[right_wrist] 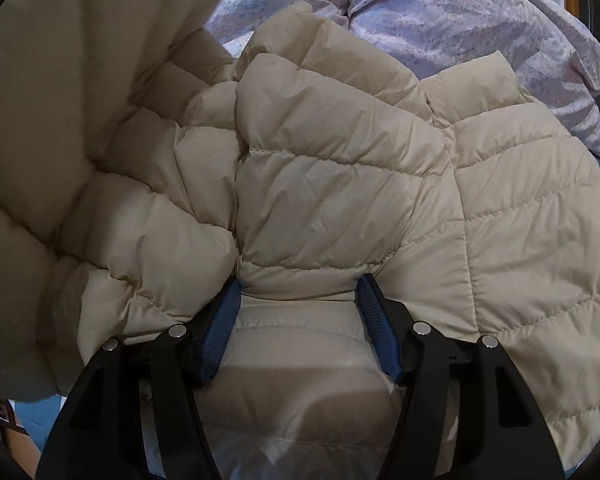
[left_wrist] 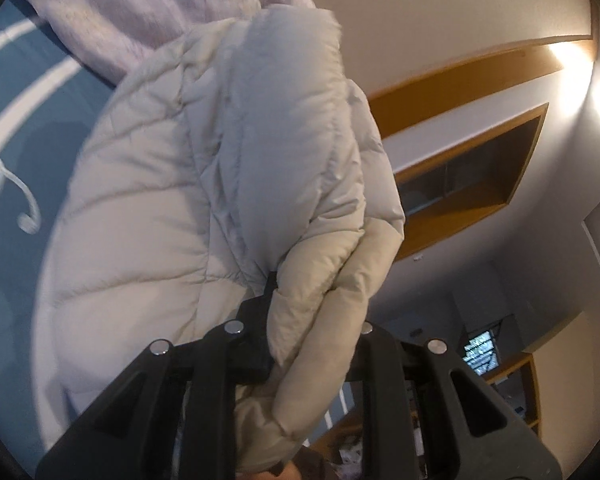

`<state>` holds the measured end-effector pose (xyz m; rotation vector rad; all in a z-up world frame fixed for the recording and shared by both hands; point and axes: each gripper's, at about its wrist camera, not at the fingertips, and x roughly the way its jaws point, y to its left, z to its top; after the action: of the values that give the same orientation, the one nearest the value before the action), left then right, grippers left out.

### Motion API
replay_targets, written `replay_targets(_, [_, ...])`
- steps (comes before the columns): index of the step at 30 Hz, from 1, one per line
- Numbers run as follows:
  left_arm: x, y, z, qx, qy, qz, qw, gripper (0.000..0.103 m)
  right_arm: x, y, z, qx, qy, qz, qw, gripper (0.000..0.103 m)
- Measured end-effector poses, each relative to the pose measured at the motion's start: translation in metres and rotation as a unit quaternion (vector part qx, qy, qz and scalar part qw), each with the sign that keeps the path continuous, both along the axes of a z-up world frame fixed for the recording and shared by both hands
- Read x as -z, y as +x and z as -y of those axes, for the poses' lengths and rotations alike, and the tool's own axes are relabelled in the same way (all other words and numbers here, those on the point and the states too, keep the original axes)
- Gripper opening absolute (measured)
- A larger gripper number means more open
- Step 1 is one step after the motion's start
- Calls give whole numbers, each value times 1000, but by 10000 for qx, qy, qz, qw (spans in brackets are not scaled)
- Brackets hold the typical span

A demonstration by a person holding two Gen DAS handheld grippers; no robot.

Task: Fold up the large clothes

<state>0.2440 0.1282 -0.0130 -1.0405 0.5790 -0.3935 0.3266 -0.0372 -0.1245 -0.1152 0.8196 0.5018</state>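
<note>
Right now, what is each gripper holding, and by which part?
Both hold the beige puffer jacket: the left gripper clamps a bunched, lifted edge; the right gripper straddles a thick padded fold.

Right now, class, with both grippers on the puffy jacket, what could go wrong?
1. The left gripper pinches only a thin fold of the jacket; the slick fabric could slip out.
2. The right gripper straddles a thick bulge and may lose it.
3. The lifted part could drag over the bedding behind.

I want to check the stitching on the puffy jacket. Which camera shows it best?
The right wrist view: the jacket lies spread out there, sharp, with its quilt seams clear. The left wrist view shows only a bunched, blurred part hanging from the left hand-held gripper.
</note>
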Motion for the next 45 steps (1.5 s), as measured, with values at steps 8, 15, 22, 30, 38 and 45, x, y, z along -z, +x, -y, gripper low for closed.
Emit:
replay_targets(8, [36,34,31,143,-294,-421,9986,19,-1,4,21,-61,548,-156,9984,63])
replay_targets(15, [64,57,44,60,-200,-835,9963,19,-7,-5,51,-163,520,-52,9985,62])
replay_targets(22, [85,77,64,-22,312,-1432,9892,20,-15,-15,94,-38,637,52,9979,62])
replay_targets(30, [92,87,71,-86,741,-1689,9828,20,-18,-19,149,339,617,151,9974,62])
replay_targets(38, [91,85,87,-140,941,-1789,9793,20,-5,-14,164,445,545,51,9975,62])
replay_targets(45, [54,86,123,28,1170,-1671,9790,19,10,-6,158,520,421,-67,9977,63])
